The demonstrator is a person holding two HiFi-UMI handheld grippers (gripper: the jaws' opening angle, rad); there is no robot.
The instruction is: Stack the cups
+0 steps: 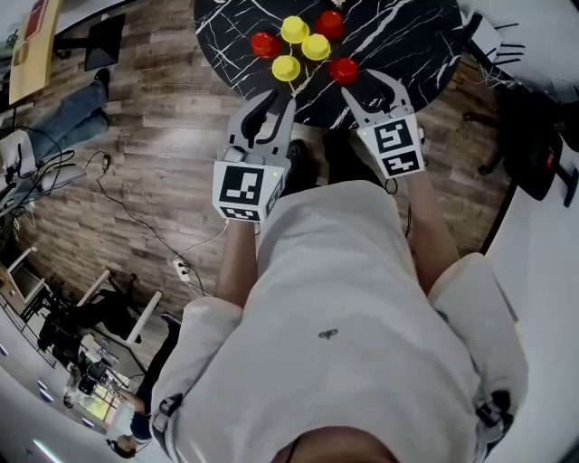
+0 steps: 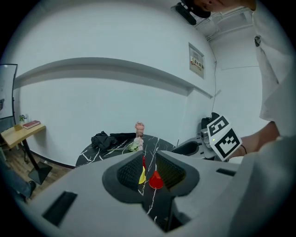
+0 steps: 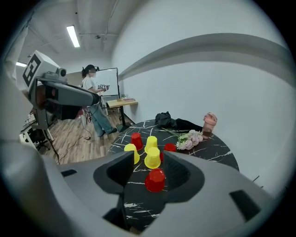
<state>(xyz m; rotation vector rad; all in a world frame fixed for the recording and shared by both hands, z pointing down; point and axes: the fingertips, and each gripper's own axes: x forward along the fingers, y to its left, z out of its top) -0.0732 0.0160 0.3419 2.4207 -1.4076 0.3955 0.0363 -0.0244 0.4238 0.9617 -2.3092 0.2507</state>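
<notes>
Beneath me runs the brown wood-plank floor (image 1: 163,136), and ahead of me stands the round black tabletop with white marble veining (image 1: 407,36). My left tool (image 1: 274,98) and my right tool (image 1: 371,89) both reach to its near edge, side by side and apart. At the tabletop's far side lie a crumpled black cloth (image 3: 164,119) and a bunch of pale pink flowers (image 3: 190,138), with a pink lidded tumbler (image 3: 209,124) upright beside them. Between those and my tools stands a cluster of six small plastic cups (image 1: 316,46), three red and three yellow, all mouth down and none on another. My right tool is released, its jaws wide apart and grasping nothing. The nearest red cup (image 1: 343,70) sits on the tabletop just ahead of its tips, in line with the gap and touching neither jaw. Right behind that cup stands a middle yellow cup (image 3: 152,158), with a far yellow cup (image 1: 294,29) beyond it and a far red cup (image 1: 329,23) to the right, half hidden by a jaw in the right gripper view. My left tool is released too, its jaws only a narrow slit apart and empty. The near yellow cup (image 1: 286,68) stands just ahead of its tips, and the left red cup (image 1: 265,43) lies a little farther on.
</notes>
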